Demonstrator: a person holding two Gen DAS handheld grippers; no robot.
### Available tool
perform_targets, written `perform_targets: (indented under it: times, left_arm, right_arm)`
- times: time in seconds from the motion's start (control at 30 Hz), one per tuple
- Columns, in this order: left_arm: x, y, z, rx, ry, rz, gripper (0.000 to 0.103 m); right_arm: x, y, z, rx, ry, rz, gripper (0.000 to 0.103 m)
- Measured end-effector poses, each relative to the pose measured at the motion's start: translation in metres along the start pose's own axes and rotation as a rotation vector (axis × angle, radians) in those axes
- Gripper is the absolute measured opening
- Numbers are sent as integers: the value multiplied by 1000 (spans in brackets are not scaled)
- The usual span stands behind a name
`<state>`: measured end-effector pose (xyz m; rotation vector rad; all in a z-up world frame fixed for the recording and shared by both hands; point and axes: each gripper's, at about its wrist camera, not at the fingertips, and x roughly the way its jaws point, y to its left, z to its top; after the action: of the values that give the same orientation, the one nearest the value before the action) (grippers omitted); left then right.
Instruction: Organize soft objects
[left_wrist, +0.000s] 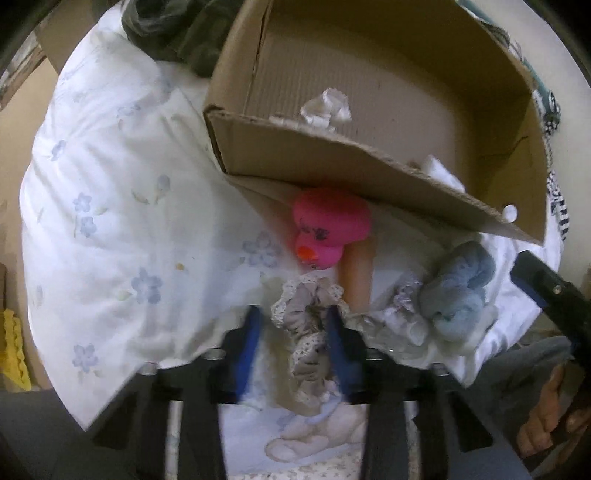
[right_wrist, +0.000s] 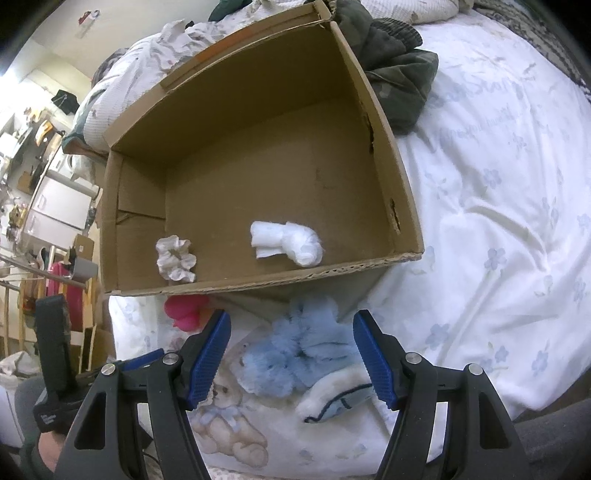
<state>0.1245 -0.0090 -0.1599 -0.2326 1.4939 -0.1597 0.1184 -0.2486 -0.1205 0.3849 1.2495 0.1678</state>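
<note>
A cardboard box (right_wrist: 406, 206) stands open on the bed, also in the left wrist view (left_wrist: 332, 162). Inside lie a white scrunchie (right_wrist: 175, 258) and a rolled white cloth (right_wrist: 288, 242). My left gripper (left_wrist: 293, 325) is open, its fingers either side of a grey lace-edged scrunchie (left_wrist: 306, 306) on the bed. My right gripper (right_wrist: 291, 354) is open above a fluffy blue plush toy (right_wrist: 291, 358), seen too in the left wrist view (left_wrist: 454, 295). A pink rubber duck (left_wrist: 325, 229) lies against the box's front wall, also in the right wrist view (right_wrist: 184, 312).
The bed has a white sheet with blue flowers (right_wrist: 498, 229). A dark green garment (right_wrist: 391, 62) lies behind the box. A peach cylinder (left_wrist: 358, 273) lies beside the duck. A teddy-bear print blanket (right_wrist: 229, 435) covers the near edge. Room furniture (right_wrist: 48, 206) stands left.
</note>
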Motion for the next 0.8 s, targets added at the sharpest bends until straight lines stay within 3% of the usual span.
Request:
perform_targets:
  times: [0.1,0.3,0.43,0.6,0.7,0.8]
  left_arm:
    - [0,-5,1,18,0,-21,12]
    - [-28,-17,-5,58,-60,-99,9]
    - [-65,-26,-10,99,-144,-135,9]
    - [-93,-8,-12,79,-232,-56,9]
    - [-98,12,-11,32,-228,-41,9]
    - [-99,28,-13,12,-235,-5,9]
  right_arm:
    - [0,-2,0,10,2,-1,72]
    - [-1,2,-1,-7,2,7,72]
    - [-4,10,-4,-30,18,93,72]
    - [12,41,-20,-98,135,251,72]
    - [34,62,-40,-81,229,305,68]
    - [56,79,-56,-60,299,307,63]
